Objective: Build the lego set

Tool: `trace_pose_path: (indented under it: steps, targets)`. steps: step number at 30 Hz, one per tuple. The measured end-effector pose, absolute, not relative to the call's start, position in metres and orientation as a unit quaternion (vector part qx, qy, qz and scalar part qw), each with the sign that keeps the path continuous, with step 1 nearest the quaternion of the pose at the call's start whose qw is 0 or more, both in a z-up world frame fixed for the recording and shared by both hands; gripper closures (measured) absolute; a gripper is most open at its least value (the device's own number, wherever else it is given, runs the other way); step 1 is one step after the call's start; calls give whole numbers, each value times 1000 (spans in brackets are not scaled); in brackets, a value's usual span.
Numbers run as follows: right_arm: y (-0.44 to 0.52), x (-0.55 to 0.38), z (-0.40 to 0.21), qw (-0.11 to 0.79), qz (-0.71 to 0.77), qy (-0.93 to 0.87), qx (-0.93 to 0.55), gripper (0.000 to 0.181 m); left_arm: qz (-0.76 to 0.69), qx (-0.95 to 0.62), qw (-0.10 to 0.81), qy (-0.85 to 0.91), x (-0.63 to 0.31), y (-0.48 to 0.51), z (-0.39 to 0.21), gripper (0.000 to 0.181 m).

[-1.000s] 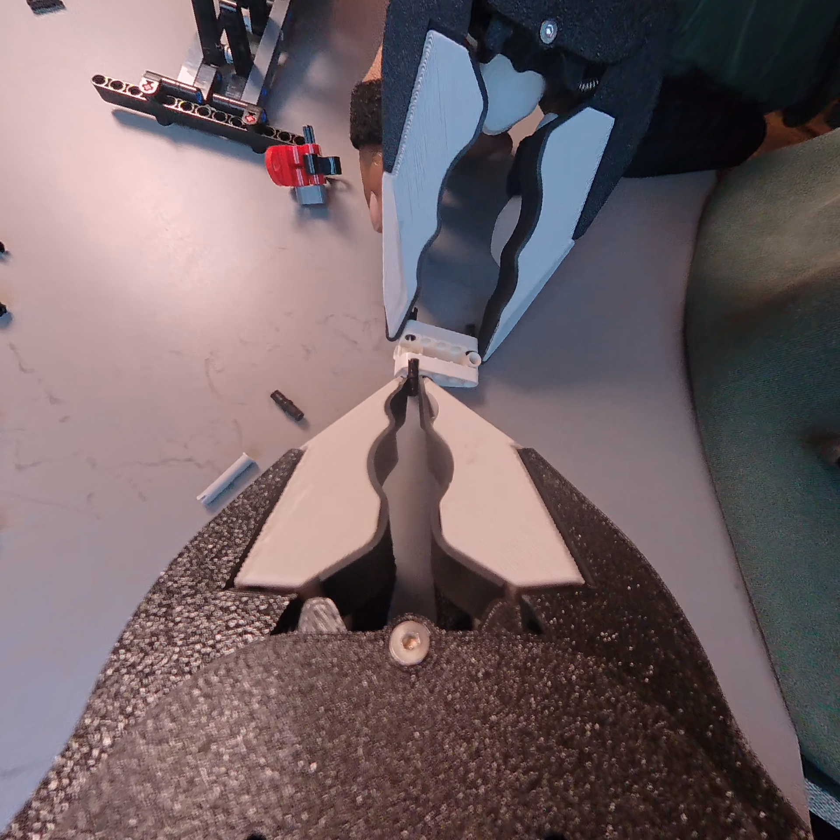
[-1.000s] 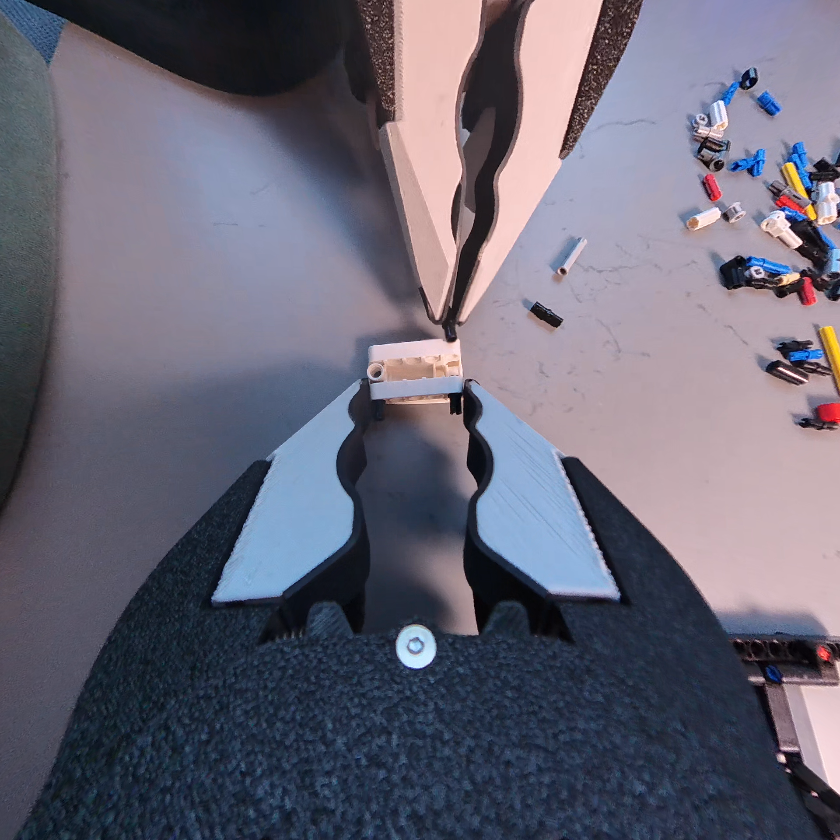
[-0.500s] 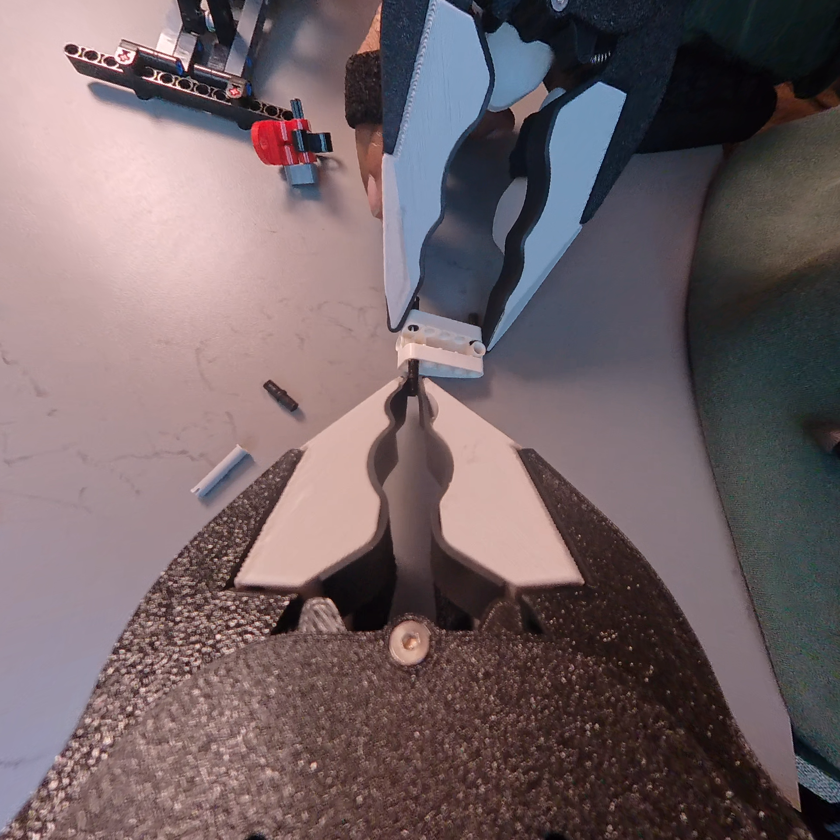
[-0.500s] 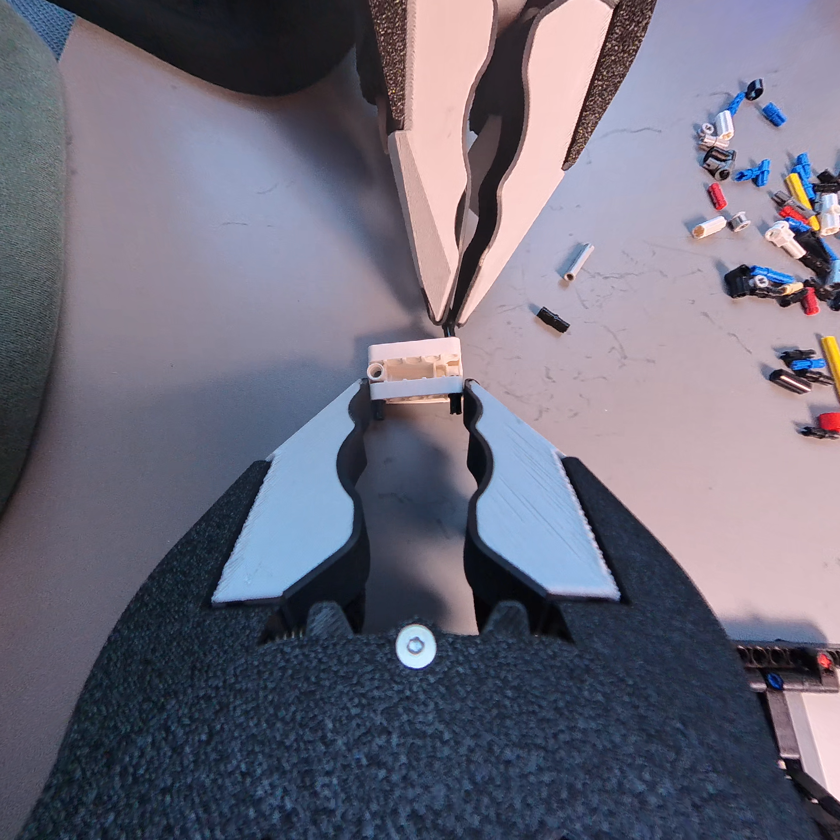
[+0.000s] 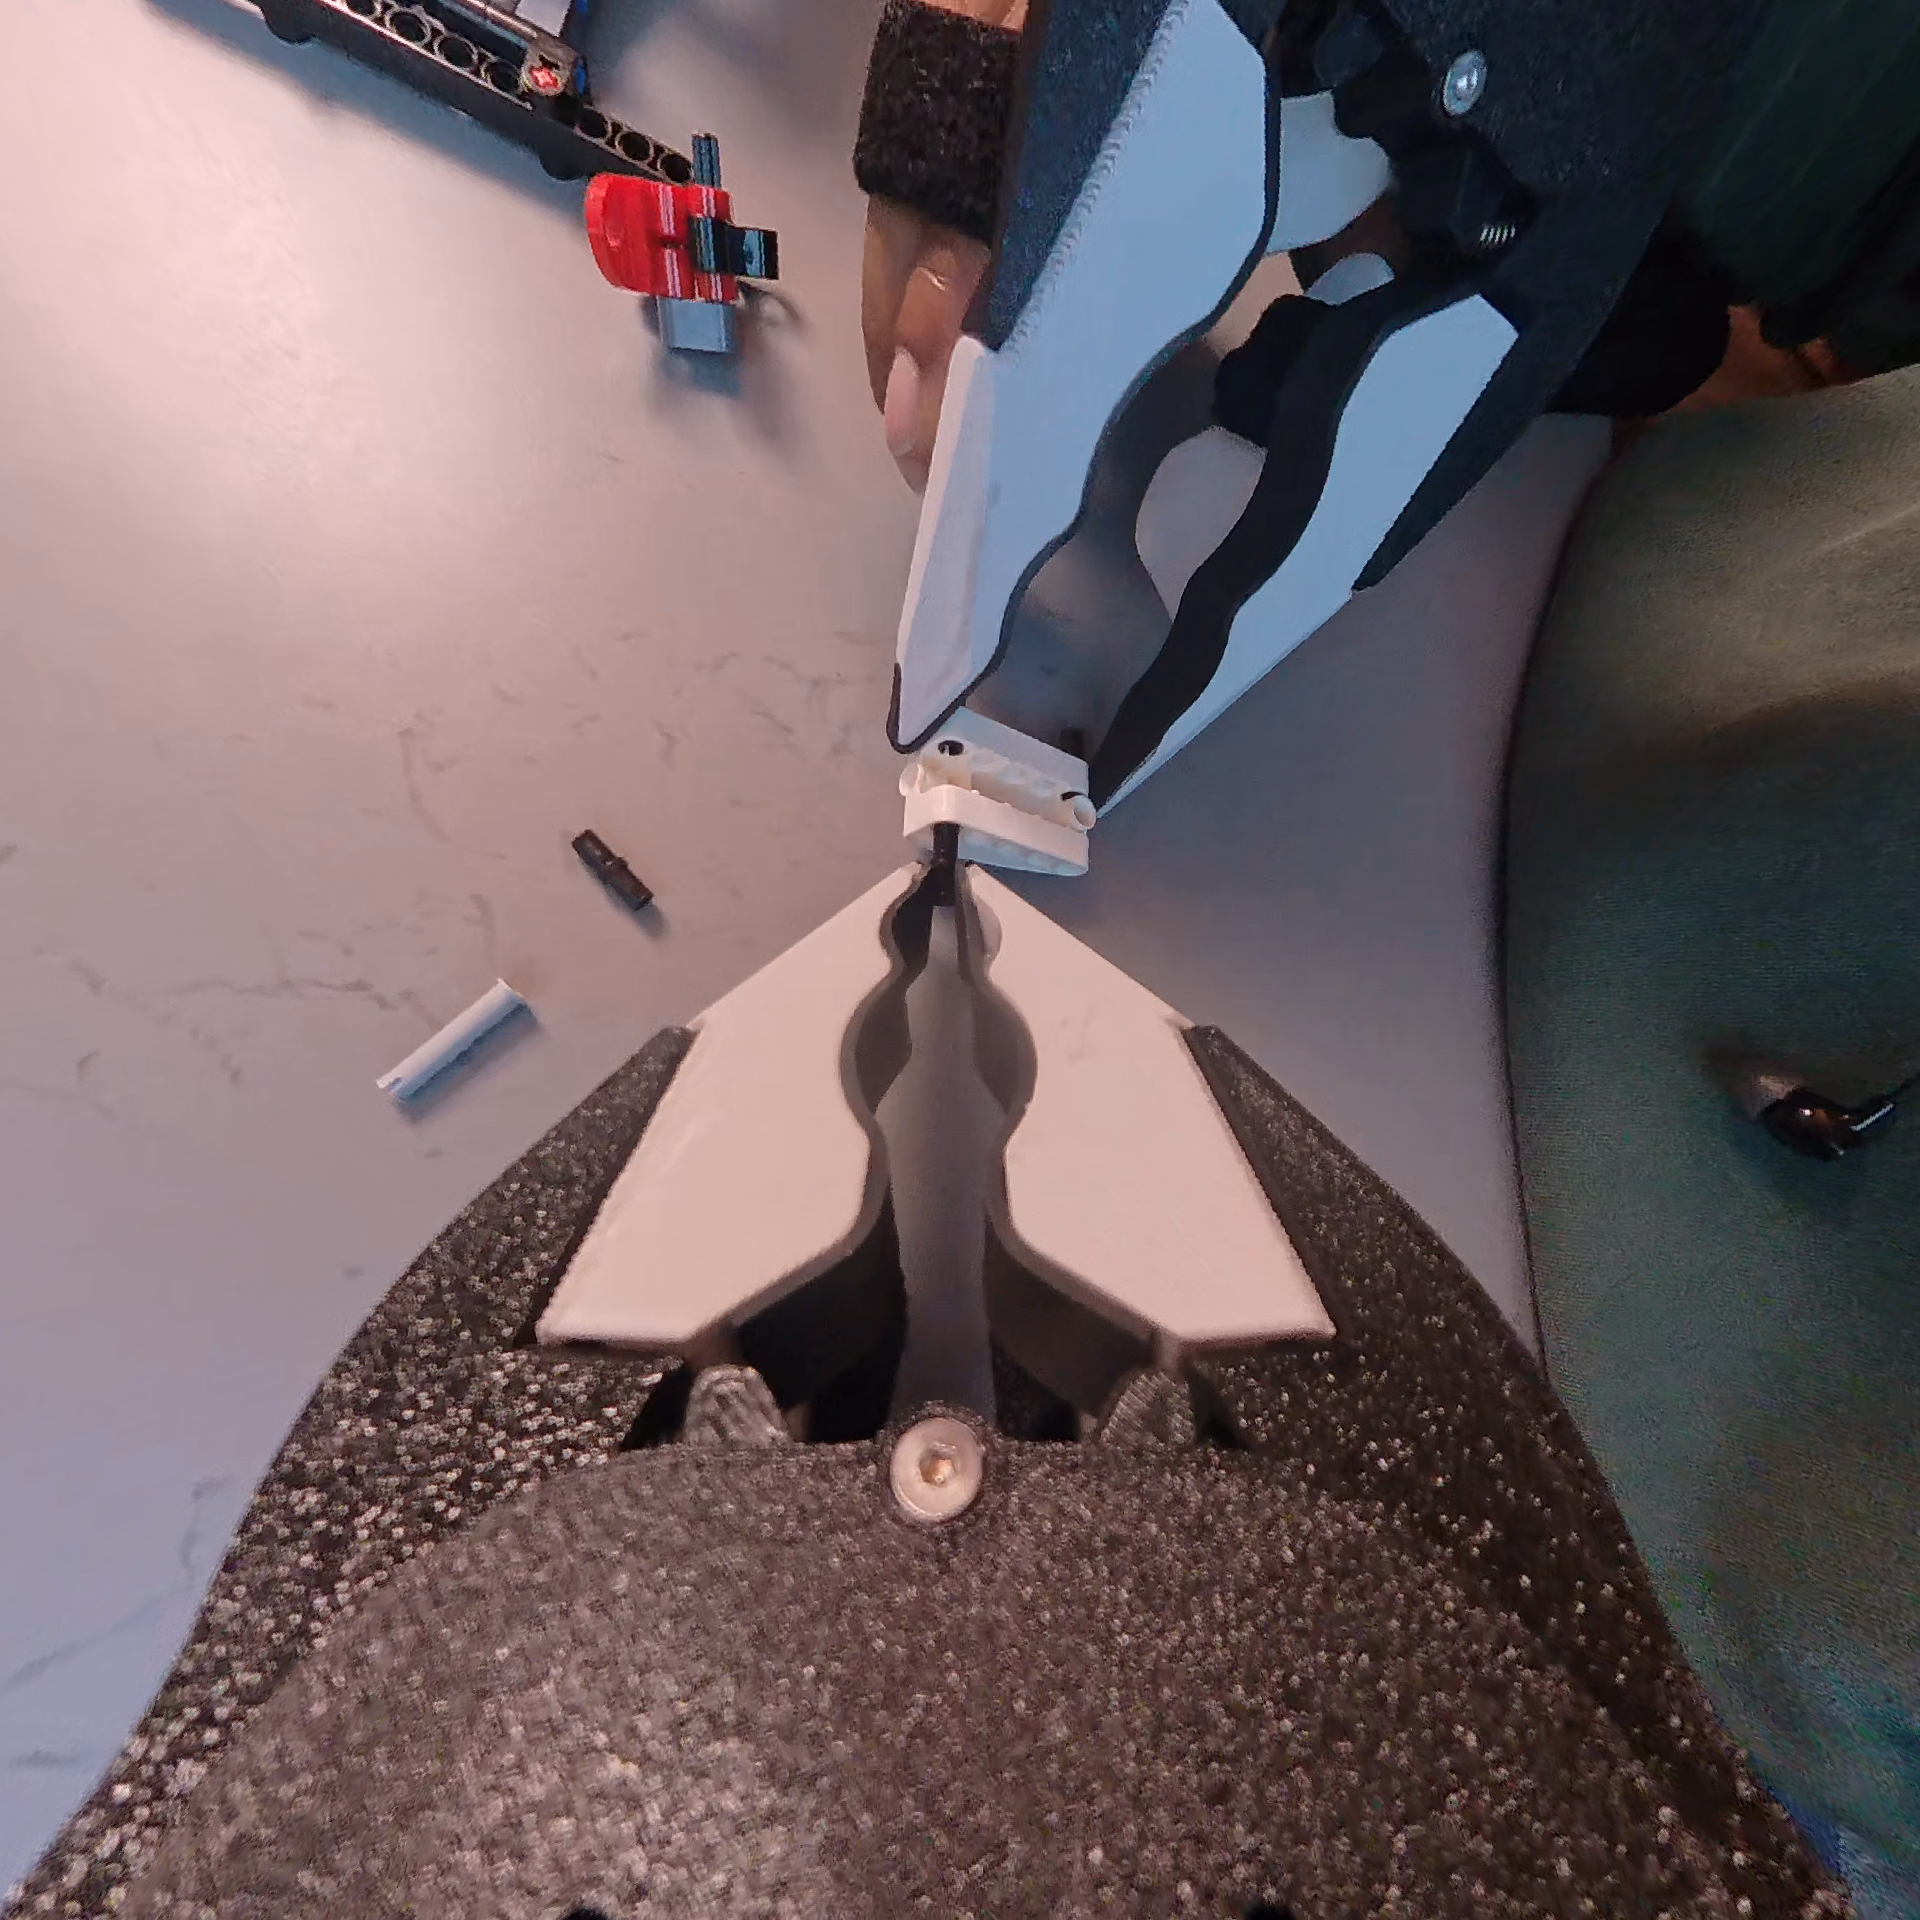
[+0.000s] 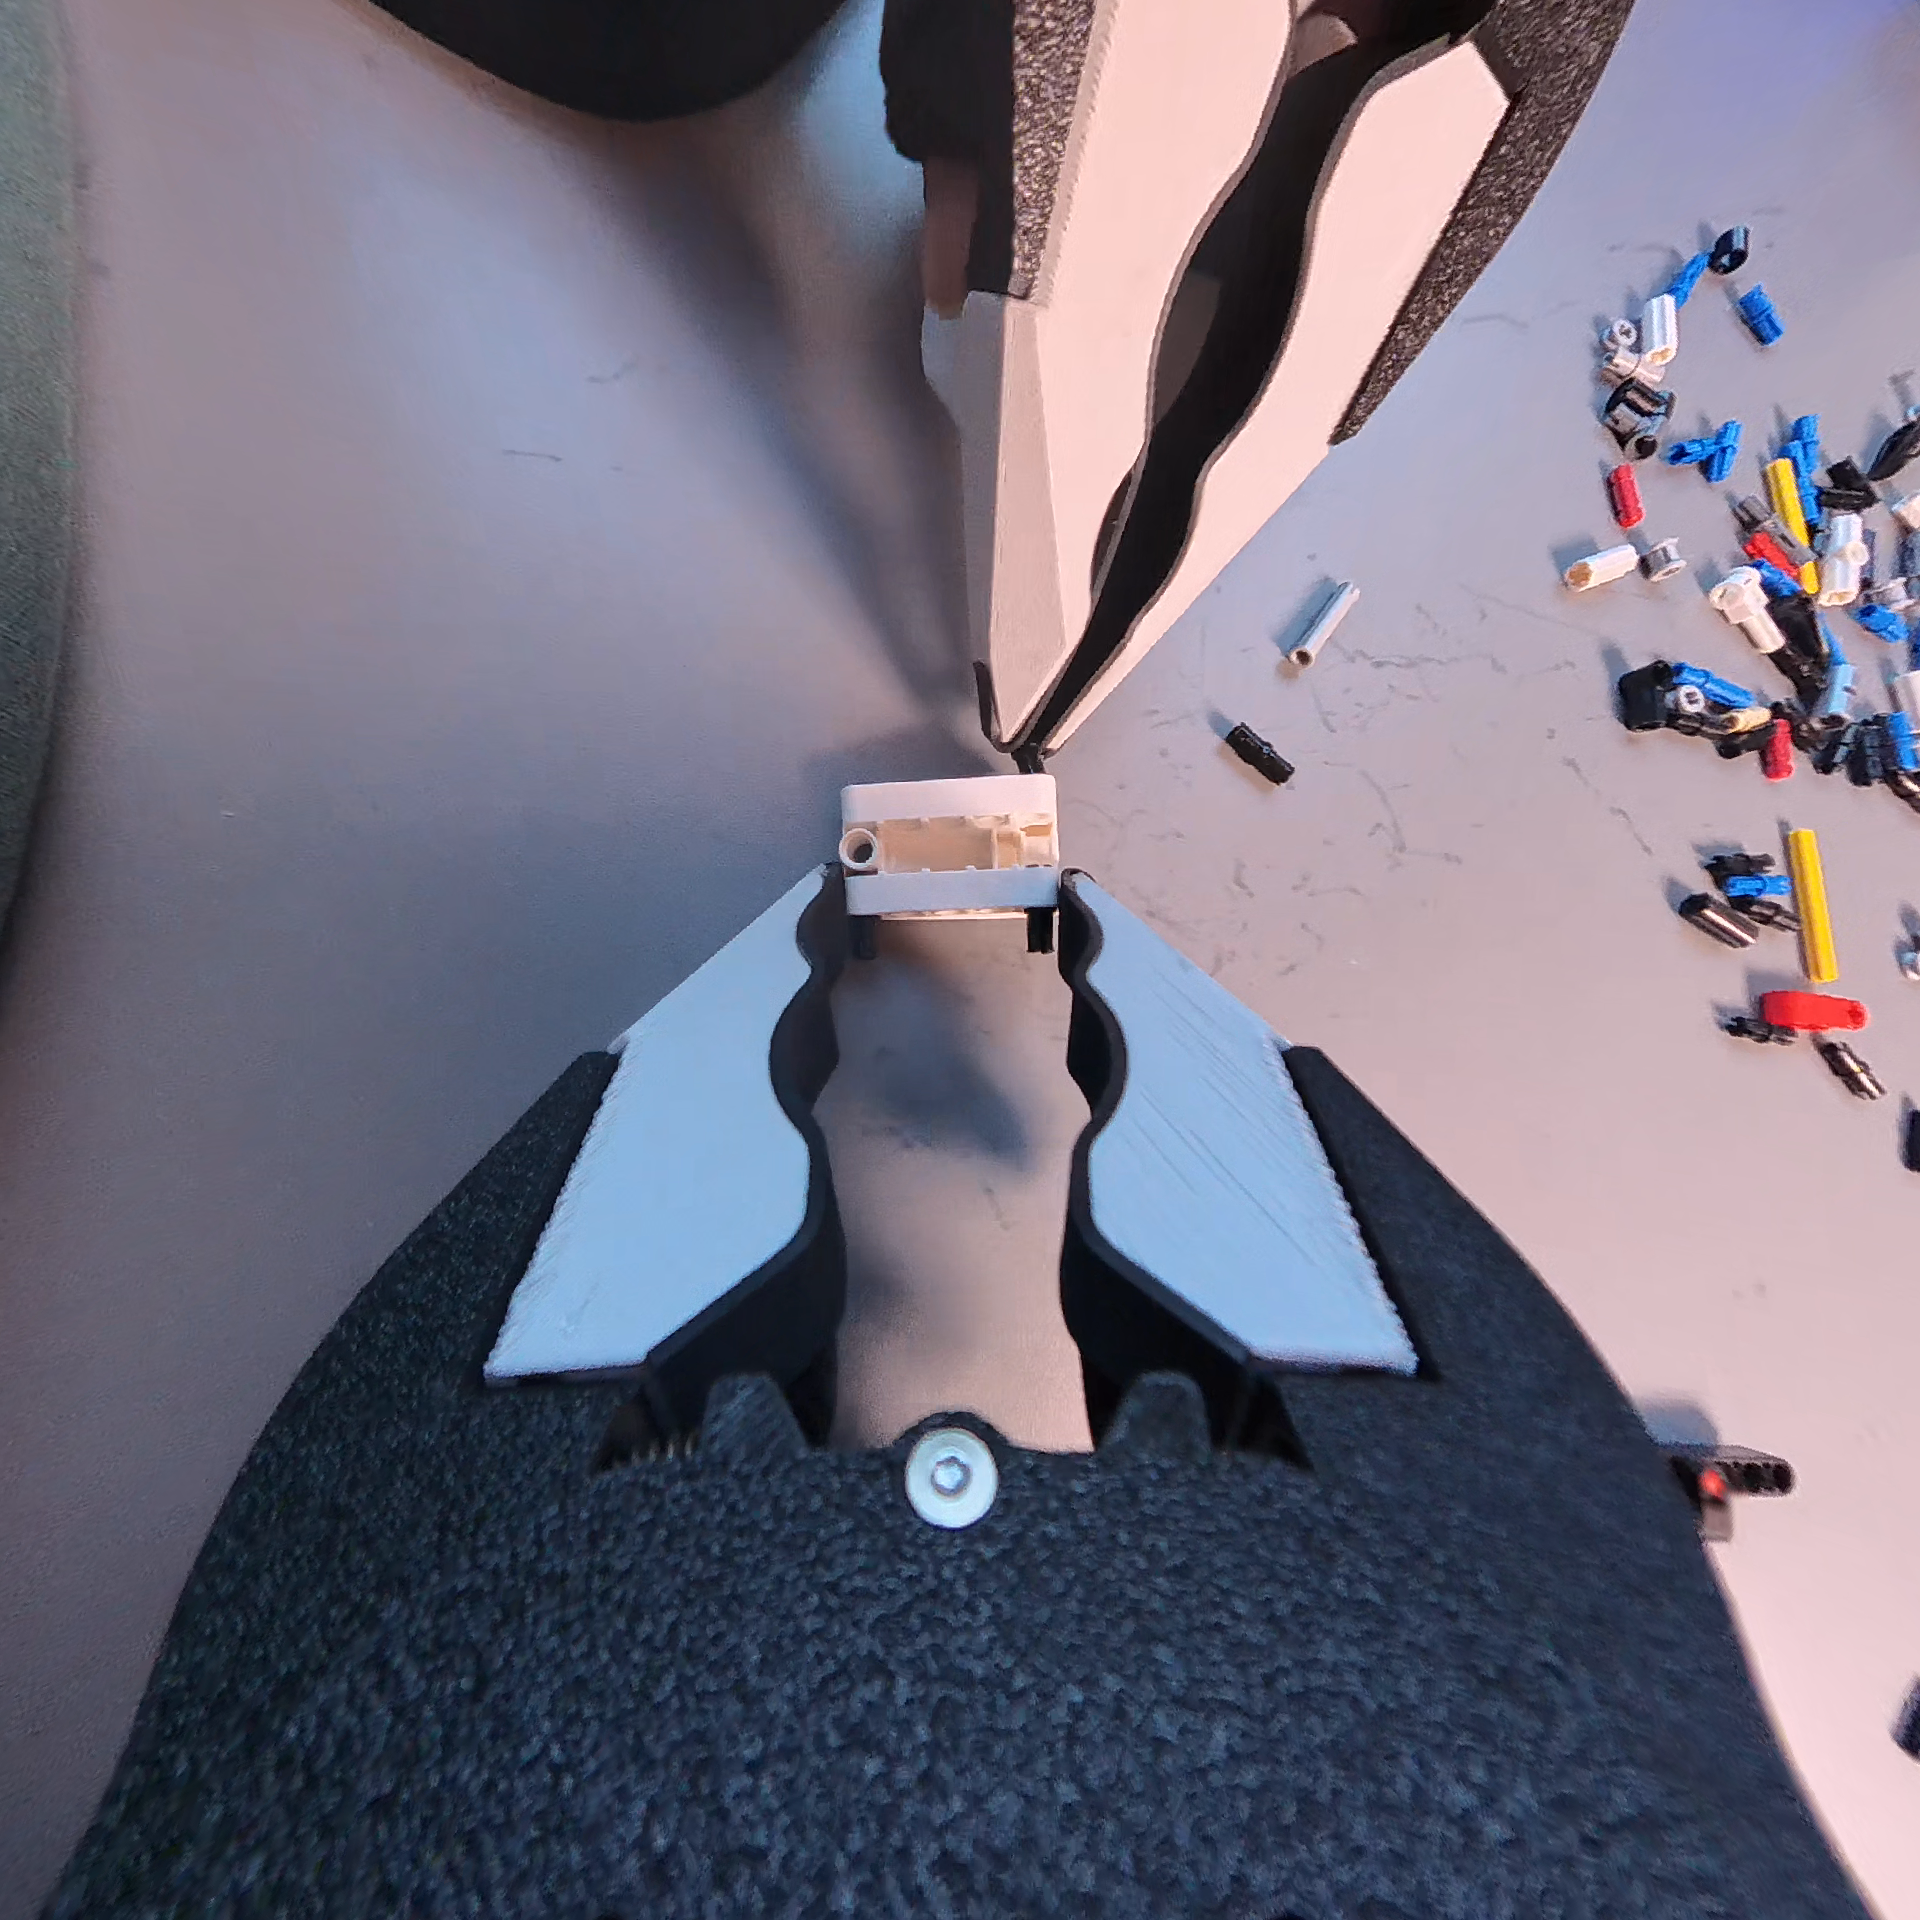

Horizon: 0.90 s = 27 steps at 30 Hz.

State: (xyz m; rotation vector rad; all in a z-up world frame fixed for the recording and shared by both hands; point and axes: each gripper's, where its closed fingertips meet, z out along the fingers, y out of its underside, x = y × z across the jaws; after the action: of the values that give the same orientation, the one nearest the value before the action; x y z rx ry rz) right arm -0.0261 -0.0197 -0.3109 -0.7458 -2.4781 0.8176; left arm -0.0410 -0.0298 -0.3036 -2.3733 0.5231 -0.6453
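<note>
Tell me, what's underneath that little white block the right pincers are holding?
Two short black pins stick out beneath the white block, and below them is bare grey table. The block's underside itself is hidden from both cameras.

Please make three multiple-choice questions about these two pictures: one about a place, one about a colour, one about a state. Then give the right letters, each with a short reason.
1. Where does the pile of small loose pieces lie in the right wrist view?
A. At the right side of the table
B. At the left side of the table
C. Between the jaws of the right gripper

2. What colour is the block that the right gripper holds?
A. Red
B. White
C. Yellow

3. How do the jaws of the left gripper stand?
A. Wide open and empty
B. Shut on a thin black pin
C. Shut on a blue piece

Right letters: 1 A, the pile spreads along the right edge. 2 B, the block between the jaws is white. 3 B, the tips meet around the pin at the block's side.
</note>
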Motion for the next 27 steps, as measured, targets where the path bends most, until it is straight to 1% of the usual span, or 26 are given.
trace_pose_path:
  steps: [5, 11, 14, 21, 25, 27]
  targets:
    - [-21, -26, -310, 212, 237, -916, -245, 141, -251, -905, 282, 195, -41, -32, -302, 178]
    - [-21, -27, -312, 185, 208, -929, -244, 141, -253, -912, 264, 186, -42, -33, -302, 178]
    - [-22, -28, -312, 171, 224, -924, -257, 141, -280, -903, 281, 167, -39, -31, -295, 178]
    - [-22, -28, -313, 150, 222, -927, -263, 141, -254, -914, 260, 179, -42, -32, -299, 178]
    - [-27, -28, -313, 143, 278, -909, -275, 140, -252, -917, 257, 174, -45, -36, -306, 178]
    - [-30, -27, -314, 135, 312, -898, -279, 136, -258, -915, 259, 170, -45, -37, -307, 178]
